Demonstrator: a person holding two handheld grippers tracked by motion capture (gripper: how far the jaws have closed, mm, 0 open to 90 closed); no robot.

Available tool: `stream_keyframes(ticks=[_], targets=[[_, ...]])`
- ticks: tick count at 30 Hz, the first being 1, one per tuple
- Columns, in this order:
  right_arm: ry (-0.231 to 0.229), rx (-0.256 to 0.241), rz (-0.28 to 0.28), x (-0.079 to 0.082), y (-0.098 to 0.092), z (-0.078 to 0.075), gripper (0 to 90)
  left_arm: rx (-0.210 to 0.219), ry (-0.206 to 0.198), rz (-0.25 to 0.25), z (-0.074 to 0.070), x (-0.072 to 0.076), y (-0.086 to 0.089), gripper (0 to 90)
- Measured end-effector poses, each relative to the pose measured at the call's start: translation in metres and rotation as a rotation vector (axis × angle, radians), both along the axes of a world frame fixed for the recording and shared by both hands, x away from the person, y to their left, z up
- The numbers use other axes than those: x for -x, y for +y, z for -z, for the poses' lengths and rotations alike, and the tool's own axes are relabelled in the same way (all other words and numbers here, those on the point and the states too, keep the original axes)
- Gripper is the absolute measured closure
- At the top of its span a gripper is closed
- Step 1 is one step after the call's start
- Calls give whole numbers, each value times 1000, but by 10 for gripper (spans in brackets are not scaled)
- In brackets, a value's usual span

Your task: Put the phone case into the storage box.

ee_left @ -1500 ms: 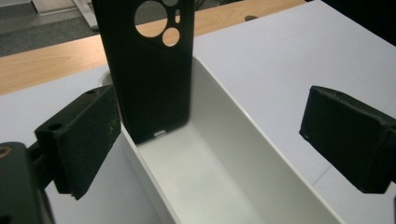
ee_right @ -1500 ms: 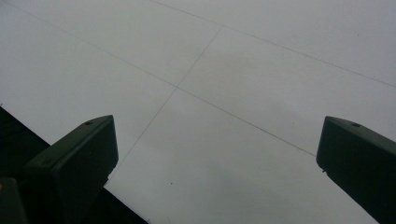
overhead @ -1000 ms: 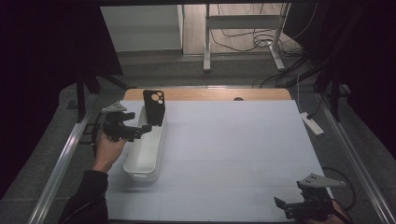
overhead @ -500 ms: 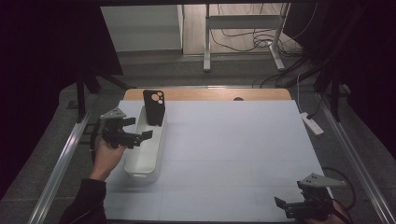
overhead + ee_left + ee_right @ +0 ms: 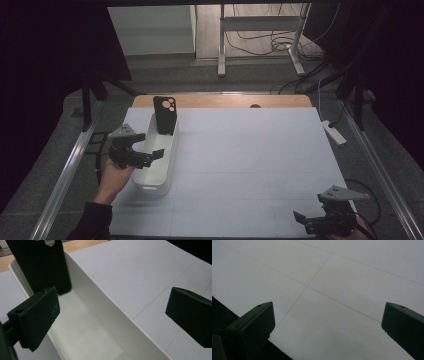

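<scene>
White bin (image 5: 154, 165), black phone case (image 5: 165, 115) leaning on far wall, upright for grabbing; left hand-held gripper (image 5: 141, 147) wide at rim; right hand-held gripper (image 5: 312, 222) wide, idle on surface (image 5: 250, 150)

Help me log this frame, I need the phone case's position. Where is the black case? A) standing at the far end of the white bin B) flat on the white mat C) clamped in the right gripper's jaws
A: the phone case stands upright inside the white bin, at its far end, clear of the open left gripper.

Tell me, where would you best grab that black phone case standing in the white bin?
Probably the phone case's top edge, coming from above with the open left tool. It stands upright at the far end of the bin, its upper half clear above the rim.
</scene>
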State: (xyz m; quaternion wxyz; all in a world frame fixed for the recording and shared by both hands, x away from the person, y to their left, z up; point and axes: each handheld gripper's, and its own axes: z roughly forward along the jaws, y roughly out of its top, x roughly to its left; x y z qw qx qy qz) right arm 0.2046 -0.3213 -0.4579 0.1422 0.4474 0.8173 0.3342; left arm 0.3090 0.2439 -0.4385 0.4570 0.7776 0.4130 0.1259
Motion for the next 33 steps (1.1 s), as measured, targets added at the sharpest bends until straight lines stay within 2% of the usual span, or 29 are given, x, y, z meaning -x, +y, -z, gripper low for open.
stream_keyframes(ticks=[10,23,33], targets=[[-4,4,-2,0,1,0,0,12,-7,-16,5,16,1,0],[-5,11,-6,1,2,0,0,2,-10,-11,7,38,-1,0],[-9,2,-16,1,1,-1,0,-17,-2,-33,10,59,0,0]])
